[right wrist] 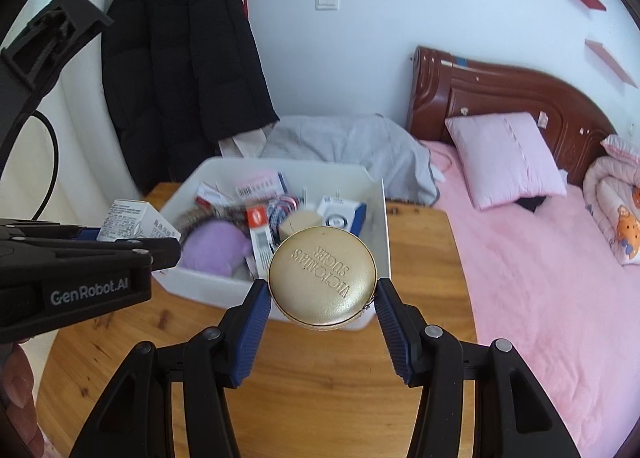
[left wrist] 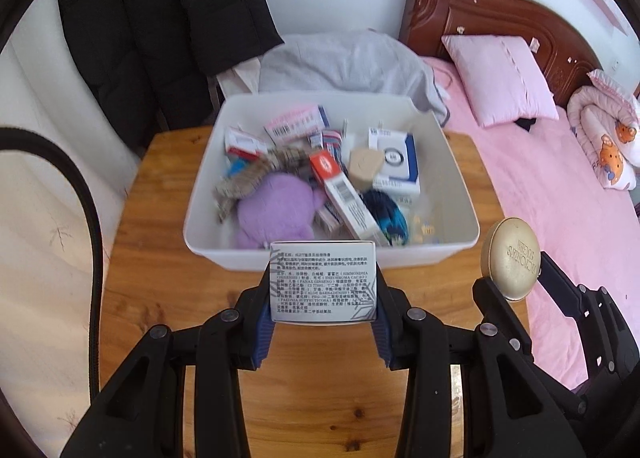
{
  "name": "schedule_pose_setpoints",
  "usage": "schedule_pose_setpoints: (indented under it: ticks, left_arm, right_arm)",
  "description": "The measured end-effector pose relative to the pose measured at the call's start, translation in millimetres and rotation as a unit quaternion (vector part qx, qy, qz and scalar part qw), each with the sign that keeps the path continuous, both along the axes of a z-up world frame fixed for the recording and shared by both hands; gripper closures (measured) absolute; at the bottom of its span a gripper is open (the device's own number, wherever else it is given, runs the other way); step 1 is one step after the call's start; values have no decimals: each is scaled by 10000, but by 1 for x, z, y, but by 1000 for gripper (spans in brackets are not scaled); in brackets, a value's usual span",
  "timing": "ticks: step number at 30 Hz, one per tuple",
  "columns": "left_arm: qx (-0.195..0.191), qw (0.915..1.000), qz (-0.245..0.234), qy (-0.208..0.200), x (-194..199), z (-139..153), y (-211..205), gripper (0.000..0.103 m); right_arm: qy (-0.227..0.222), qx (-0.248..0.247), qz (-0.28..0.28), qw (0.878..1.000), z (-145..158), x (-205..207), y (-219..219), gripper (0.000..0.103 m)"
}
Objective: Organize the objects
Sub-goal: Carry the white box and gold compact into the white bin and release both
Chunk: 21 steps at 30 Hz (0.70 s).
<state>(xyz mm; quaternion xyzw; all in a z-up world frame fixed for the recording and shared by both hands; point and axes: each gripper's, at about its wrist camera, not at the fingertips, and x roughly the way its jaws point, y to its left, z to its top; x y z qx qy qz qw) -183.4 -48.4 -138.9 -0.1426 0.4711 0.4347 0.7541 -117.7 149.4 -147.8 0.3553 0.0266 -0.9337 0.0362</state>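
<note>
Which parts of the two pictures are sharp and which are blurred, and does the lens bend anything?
Left wrist view: the box in the left gripper is sharp, its print legible; the bin contents are blurred. Right wrist view: the gold tin in the right gripper is sharp, its embossed letters clear; the bin behind is softer. Both views: fisheye curves the bed, dark corners.

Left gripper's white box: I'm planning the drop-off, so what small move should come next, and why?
Probably carry the left gripper forward over the white bin before opening. Its white printed box sits clamped just short of the near rim, above the wooden table, so releasing now would likely miss. The right gripper, holding the gold round tin, is beside it, so keep them apart.
</note>
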Motion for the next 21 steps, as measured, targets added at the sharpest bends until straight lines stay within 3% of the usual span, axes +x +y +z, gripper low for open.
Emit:
schedule_pose_setpoints:
  ticks: [9, 21]
  left_arm:
    - [219, 9996, -78, -130, 7, 40, 34, 59]
    - [109, 9997, -214, 1, 42, 42, 82, 59]
  right_arm:
    - [221, 89, -172, 9996, 38, -38, -15, 49]
    - [259, 412, -409, 9980, 50, -92, -27, 48]
